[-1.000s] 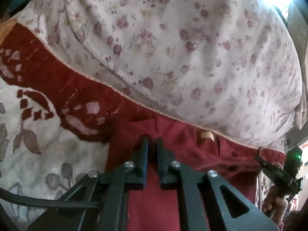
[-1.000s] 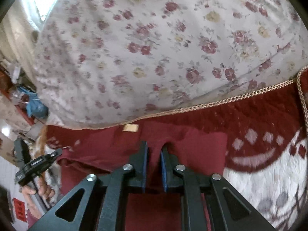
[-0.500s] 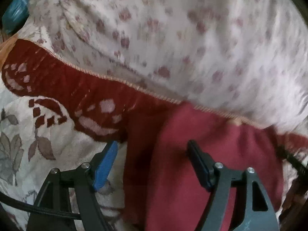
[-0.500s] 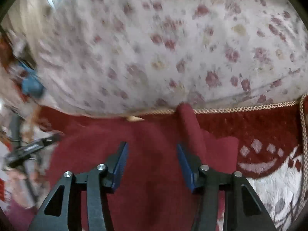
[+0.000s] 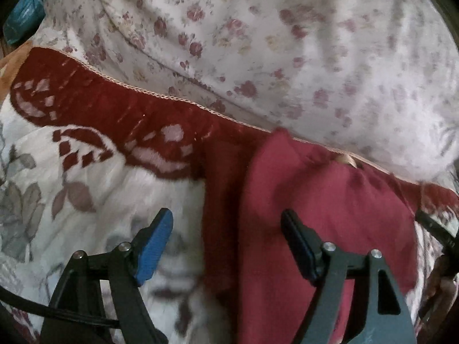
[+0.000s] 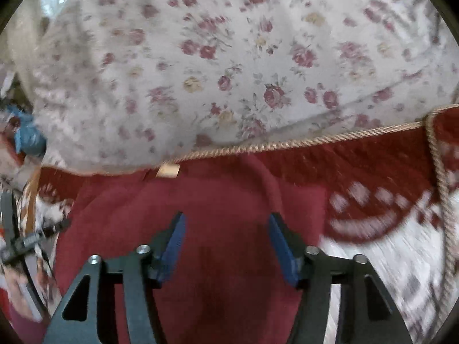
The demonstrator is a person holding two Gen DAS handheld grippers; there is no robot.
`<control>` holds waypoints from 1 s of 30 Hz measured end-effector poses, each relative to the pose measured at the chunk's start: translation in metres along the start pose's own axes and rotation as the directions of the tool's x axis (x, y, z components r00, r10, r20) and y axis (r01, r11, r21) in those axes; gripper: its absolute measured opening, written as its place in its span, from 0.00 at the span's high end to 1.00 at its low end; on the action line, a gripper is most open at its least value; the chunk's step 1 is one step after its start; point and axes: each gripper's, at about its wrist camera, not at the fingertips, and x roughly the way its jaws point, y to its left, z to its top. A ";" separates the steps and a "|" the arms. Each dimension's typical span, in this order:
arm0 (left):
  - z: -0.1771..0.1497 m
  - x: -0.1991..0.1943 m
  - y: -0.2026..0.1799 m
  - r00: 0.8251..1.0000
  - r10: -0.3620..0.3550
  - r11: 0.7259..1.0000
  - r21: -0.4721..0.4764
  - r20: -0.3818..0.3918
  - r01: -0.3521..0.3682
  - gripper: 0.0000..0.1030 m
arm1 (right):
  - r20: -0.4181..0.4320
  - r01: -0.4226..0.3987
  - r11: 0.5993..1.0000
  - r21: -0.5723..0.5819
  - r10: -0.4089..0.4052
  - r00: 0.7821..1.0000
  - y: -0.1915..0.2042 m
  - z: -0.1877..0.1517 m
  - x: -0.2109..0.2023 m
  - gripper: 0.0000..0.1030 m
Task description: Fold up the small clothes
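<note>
A: Start closest in. How do the tools stand?

B: The left gripper [image 5: 226, 240] is wide and its jaws are opening, nothing pinched; one blue pad hangs over the pale part of the blanket [image 5: 94, 177], the other over the red garment [image 5: 321, 200]. The right gripper [image 6: 226, 238] is also spreading, its pads apart above the same red garment [image 6: 218, 215], which lies loose under them, not pressed.

A: And the garment, relative to the blanket?

B: It lies flat on the blanket, its far edge right up against the blanket's corded trim [image 6: 301, 142]. A small tan label [image 6: 167, 170] sits at that far edge, just beside the cord. A raised fold runs up the cloth on the right gripper's side.

A: What is the surface like?

B: The blanket is cream with grey leaves, and has a dark red border with pale blotches.

A: Beyond the blanket?

B: A white floral sheet [image 6: 229, 57] touches the cord and fills the far half of both views. Past its edge, on the left-hand side, something blue [image 5: 24, 14] shows, too blurred to name. Bright light comes in at the far corner of the right wrist view.
</note>
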 end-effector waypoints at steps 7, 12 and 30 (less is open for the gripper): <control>-0.061 -0.036 0.008 0.995 -0.098 0.995 0.028 -0.027 0.099 0.17 | -0.035 0.014 0.998 -0.063 -0.016 0.999 -0.008 -0.068 -0.053 0.35; -0.089 -0.029 0.002 0.983 -0.164 0.983 0.063 -0.082 0.170 0.17 | -0.055 -0.028 0.999 -0.043 0.026 0.998 -0.012 -0.095 -0.059 0.39; -0.098 -0.036 0.006 0.986 -0.139 0.977 0.151 -0.094 0.152 0.92 | -0.026 0.072 0.985 -0.159 -0.077 0.997 -0.003 -0.108 -0.067 0.93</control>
